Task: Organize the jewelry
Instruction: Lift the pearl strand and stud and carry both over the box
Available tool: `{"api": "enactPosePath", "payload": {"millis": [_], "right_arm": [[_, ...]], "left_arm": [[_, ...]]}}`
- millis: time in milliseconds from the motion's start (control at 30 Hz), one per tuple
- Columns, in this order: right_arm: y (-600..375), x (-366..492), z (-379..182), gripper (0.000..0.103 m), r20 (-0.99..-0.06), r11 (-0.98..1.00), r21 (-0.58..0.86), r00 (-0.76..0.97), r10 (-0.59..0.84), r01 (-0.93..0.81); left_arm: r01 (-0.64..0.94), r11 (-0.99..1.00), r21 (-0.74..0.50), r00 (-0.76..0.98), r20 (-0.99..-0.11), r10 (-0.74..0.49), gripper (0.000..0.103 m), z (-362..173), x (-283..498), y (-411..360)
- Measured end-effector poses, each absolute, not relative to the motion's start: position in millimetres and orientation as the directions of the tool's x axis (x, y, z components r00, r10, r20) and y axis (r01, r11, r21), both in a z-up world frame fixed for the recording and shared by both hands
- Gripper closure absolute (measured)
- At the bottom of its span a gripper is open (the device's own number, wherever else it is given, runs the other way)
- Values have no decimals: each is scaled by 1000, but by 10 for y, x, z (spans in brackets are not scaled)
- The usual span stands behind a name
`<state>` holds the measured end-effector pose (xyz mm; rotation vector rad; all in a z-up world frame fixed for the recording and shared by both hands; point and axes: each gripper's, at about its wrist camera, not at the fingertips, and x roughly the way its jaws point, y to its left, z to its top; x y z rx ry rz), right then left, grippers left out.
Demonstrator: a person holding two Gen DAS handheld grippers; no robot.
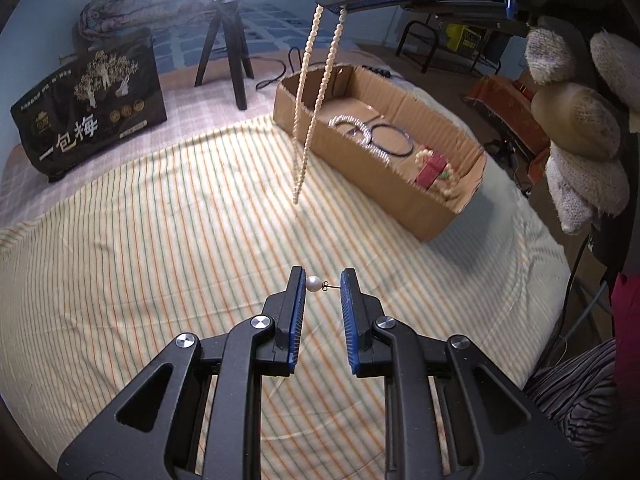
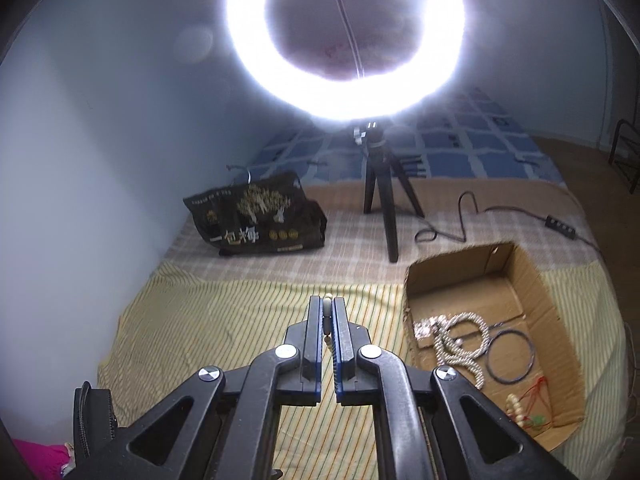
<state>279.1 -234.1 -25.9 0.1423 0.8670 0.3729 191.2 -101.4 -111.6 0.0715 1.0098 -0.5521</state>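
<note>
We pinch a pearl earring (image 1: 314,283) between the left gripper (image 1: 320,282) pads, above the striped cloth (image 1: 160,260) near the cardboard box (image 1: 384,184). Our right gripper (image 2: 328,308) clamps a bead necklace (image 1: 316,92), which dangles beside that box.

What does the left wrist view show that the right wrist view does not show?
Only the left wrist view shows the left gripper holding a pearl earring, the bead necklace hanging in a long loop, and gloved fingers at the right edge.

Only the right wrist view shows the full ring light and the right gripper shut on the necklace beads, seen from behind.

Both show the cardboard box with jewelry inside, the black bag, the tripod and the striped cloth.
</note>
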Motion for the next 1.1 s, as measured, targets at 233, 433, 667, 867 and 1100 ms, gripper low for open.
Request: {"api": "enactPosePath", "payload": {"millis": [233,433,667,867,1100], "right_arm": [[-2499,2771,-96,102,-689,931,267,626,366,-251],[-2722,2722,81,102,-652,931,285,667,361,-227],[-3002,2674,198,102,-634,939,288,697,336,-191],[-3269,2661,140,102,-649,952,274,704,288,-137],[-3545,2759,46,102,-665,959,272,704,248,-81]], "left_arm": [[471,857,-208,439,-787,-433,86,-933,1995,-1116],[481,851,-209,450,-774,-445,86,-856,2051,-1227],[501,840,-208,449,-767,-457,86,-824,2096,-1430],[523,827,-205,450,-758,-472,86,-795,2141,-1659],[543,816,-197,447,-755,-480,86,-817,2222,-1937]]}}
